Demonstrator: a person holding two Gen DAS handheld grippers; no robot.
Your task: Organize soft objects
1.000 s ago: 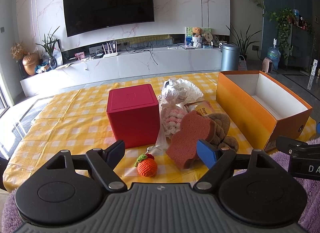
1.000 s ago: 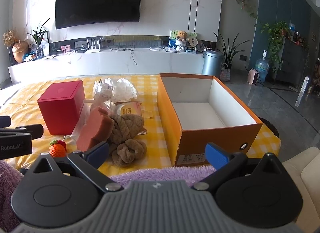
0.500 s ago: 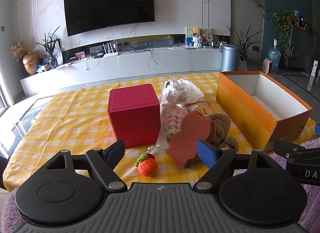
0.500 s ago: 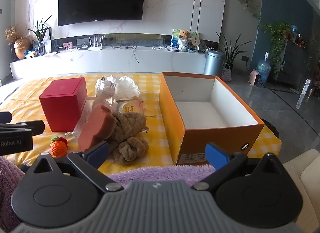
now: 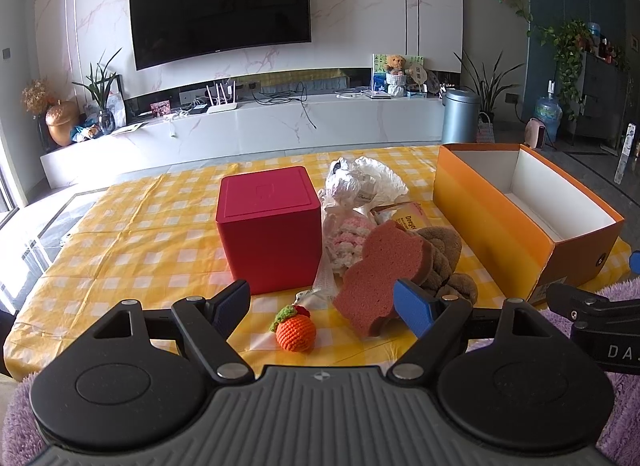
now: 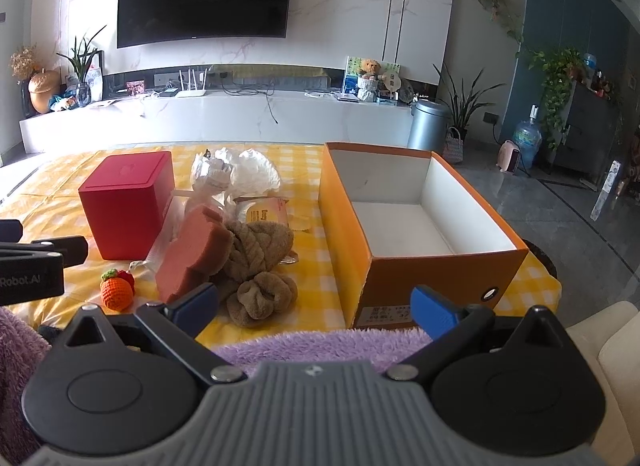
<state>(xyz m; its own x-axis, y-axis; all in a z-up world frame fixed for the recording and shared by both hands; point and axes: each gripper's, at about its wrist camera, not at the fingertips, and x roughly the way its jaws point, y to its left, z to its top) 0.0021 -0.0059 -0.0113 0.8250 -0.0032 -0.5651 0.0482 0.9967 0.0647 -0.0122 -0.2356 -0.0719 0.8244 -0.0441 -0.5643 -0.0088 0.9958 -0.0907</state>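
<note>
Both grippers held back at the near table edge, above a purple fleece [image 6: 320, 342]. Left gripper [image 5: 322, 304]: jaws wide apart, nothing between them. Right gripper [image 6: 314, 304]: same, spread wide and empty. No grasp begun yet, by the look of it

Soft things sit in a loose heap mid-table: pink sponge [image 5: 384, 266] leaning on a brown knot cushion [image 6: 260, 262], a pink-and-white knit [image 5: 346, 236] behind, crumpled white bag [image 5: 360, 181] at the back. A small crochet orange [image 5: 296, 332] lies apart, nearest the left gripper, clear on all sides. Orange box [image 6: 400, 234], open and empty, stands right of the heap – likely the destination

Doing the step well: the orange is the easy first pick for the left; come down straight over it, close gently at its widest part, lift before travelling. Right gripper is better placed for the cushion; grip one thick lobe, not the whole mass, as it may sag or unroll

In the way:
- red cube [image 5: 268, 225], rigid, just behind the orange; keep the far finger off it
- sponge only propped up, will topple if the cushion goes first
- a yellow packet [image 6: 270, 211] half buried under the heap, possibly not soft; hard to tell from here
- near wall of the box is tall; carry high to clear the rim
</note>
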